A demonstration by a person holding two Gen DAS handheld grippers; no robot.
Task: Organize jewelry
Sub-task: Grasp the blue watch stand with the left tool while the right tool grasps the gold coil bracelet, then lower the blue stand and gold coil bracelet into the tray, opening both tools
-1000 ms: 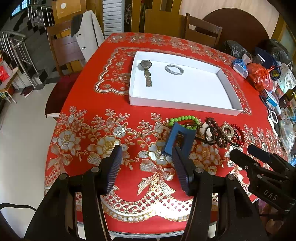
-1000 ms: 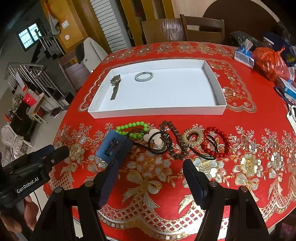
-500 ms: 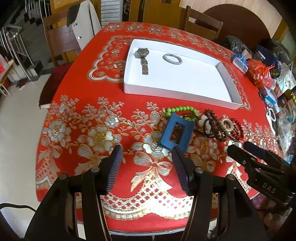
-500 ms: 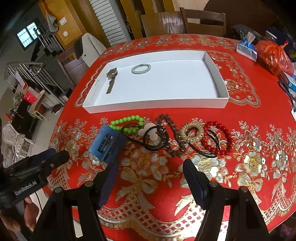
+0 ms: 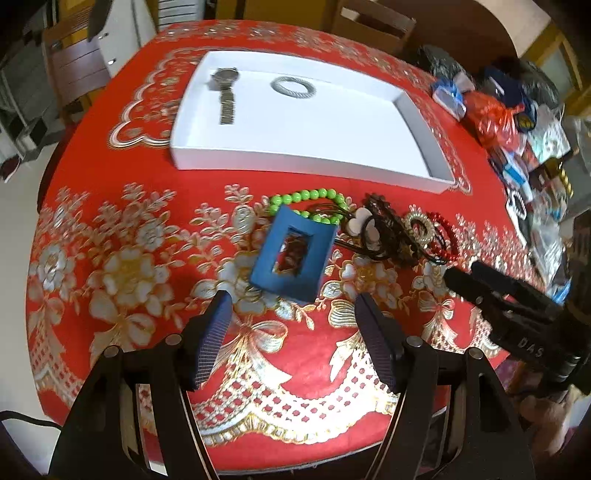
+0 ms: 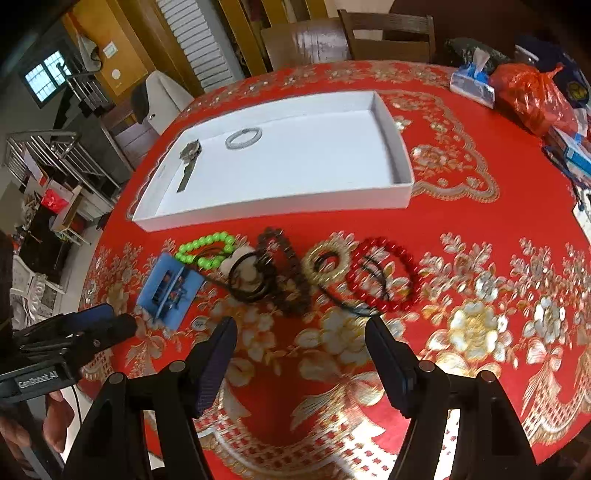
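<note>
A white tray [image 5: 421, 122] [image 6: 400, 162] lies on the red tablecloth and holds a wristwatch [image 5: 226, 96] [image 6: 189, 158] and a silver bracelet [image 5: 293, 87] [image 6: 243, 137]. In front of it lie a blue rectangular frame [image 5: 293, 254] [image 6: 169, 290], a green bead bracelet [image 5: 306, 205] [image 6: 205, 249], dark cords and brown beads [image 6: 275, 273], a gold ring bracelet [image 6: 330, 260] and a red bead bracelet [image 6: 384, 275]. My left gripper [image 5: 295, 325] is open, just short of the blue frame. My right gripper [image 6: 301, 347] is open, just short of the bracelets.
Bags, a tissue pack [image 6: 472, 83] and clutter crowd the table's right side [image 5: 517, 122]. Wooden chairs [image 6: 384, 35] stand behind the table. The table's near edge [image 5: 295, 443] is just below the grippers.
Both grippers have moved forward and lower towards the jewelry; the blue frame and the bracelets appear larger. Both stay open and empty.
</note>
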